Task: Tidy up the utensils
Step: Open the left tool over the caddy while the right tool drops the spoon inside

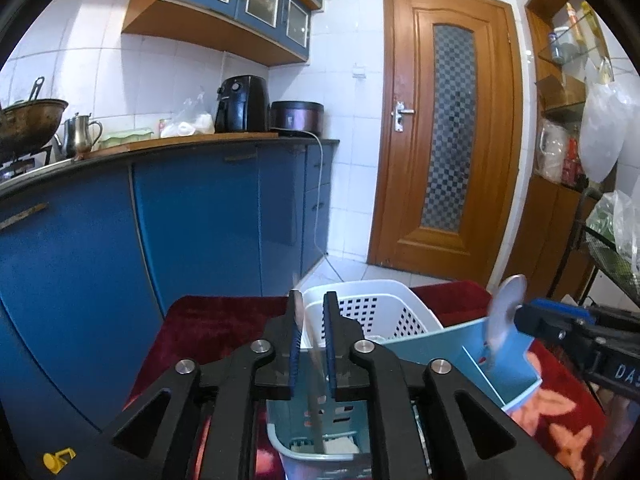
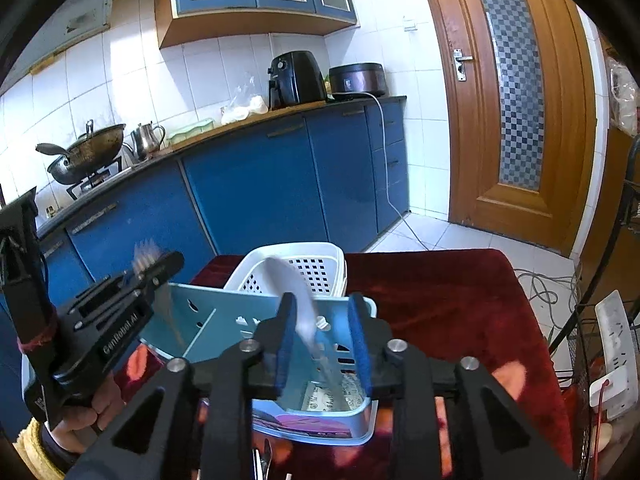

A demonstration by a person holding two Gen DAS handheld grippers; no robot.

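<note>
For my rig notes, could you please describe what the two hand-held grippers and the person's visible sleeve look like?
Both are black frames with round silver bolts and blue ribbed pads on the fingers. The left hand-held gripper carries white lettering along its side, and red thread is wound round a black part behind it. The right hand-held gripper shows white letters on its side in the left wrist view. The left hand has a yellowish knitted cuff.

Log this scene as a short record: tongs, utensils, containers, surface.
left tongs: open, pads either side of a thin metal fork, not pressing it
right tongs: open, blurred metal spoon between the pads
fork: upright, handle down in the light blue plastic divided utensil holder
spoon: bowl up, handle end in the same utensil holder
behind holder: white perforated plastic basket
surface: dark red cloth
</note>
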